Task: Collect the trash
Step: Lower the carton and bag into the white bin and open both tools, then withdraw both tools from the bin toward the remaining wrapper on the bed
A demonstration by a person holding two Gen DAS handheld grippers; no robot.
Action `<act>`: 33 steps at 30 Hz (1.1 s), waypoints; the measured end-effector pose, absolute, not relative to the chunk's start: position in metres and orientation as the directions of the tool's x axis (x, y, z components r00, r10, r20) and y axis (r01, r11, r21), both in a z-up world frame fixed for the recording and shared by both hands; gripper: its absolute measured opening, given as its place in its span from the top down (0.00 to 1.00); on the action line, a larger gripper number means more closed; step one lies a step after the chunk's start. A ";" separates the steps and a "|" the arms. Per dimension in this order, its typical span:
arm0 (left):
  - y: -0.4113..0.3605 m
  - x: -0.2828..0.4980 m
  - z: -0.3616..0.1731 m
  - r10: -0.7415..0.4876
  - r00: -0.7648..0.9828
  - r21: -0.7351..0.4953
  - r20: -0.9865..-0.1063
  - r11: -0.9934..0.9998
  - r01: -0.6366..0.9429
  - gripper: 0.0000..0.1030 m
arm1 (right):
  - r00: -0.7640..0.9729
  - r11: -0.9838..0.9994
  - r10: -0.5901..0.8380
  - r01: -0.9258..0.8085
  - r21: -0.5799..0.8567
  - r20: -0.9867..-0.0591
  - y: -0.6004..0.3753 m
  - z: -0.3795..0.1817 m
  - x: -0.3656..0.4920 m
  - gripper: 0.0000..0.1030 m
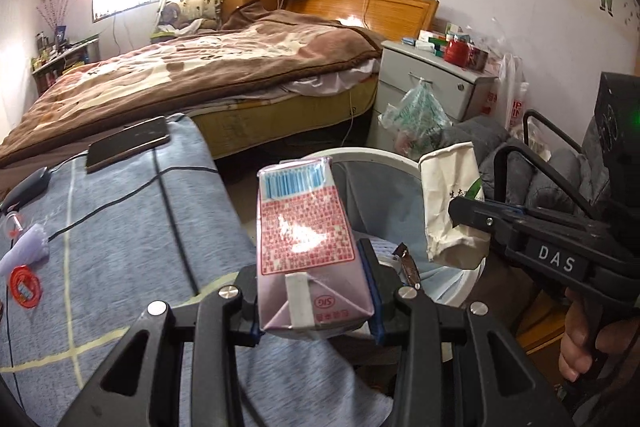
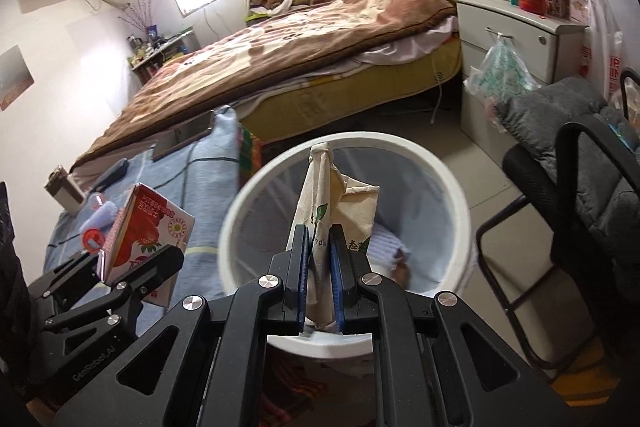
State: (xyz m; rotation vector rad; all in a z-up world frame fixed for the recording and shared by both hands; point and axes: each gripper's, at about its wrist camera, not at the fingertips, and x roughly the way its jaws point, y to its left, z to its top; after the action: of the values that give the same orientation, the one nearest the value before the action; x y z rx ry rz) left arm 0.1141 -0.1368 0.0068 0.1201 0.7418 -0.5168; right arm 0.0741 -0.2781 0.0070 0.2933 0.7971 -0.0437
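My left gripper (image 1: pixel 310 291) is shut on a pink milk carton (image 1: pixel 306 227) and holds it at the near left rim of the white trash bin (image 1: pixel 400 157). In the right wrist view the carton (image 2: pixel 148 227) shows its strawberry face, left of the bin (image 2: pixel 460 195). My right gripper (image 2: pixel 320 247) is shut on a crushed white paper cup (image 2: pixel 332 195) and holds it over the bin's opening. The cup (image 1: pixel 450 203) and right gripper (image 1: pixel 480 217) also show in the left wrist view. Some trash lies at the bin's bottom (image 2: pixel 390 247).
A table with a blue cloth (image 1: pixel 120 235) carries a phone (image 1: pixel 128 143), cables and a red ring (image 1: pixel 25 285). A bed (image 1: pixel 180 75) stands behind. A grey nightstand (image 1: pixel 432 83) and a black chair (image 2: pixel 568 167) with a grey cushion are at the right.
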 end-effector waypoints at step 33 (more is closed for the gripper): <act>-0.157 0.126 -0.001 -0.432 0.578 -0.129 -0.692 0.862 0.489 0.41 | 0.639 0.960 0.015 0.207 0.190 -0.769 -0.301 -0.016 0.085 0.79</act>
State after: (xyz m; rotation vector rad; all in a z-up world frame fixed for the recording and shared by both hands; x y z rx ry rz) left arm 0.1256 -0.1569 -0.0010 0.0787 0.7873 -0.5394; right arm 0.0848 -0.3013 -0.0160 0.2724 0.8734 -0.1111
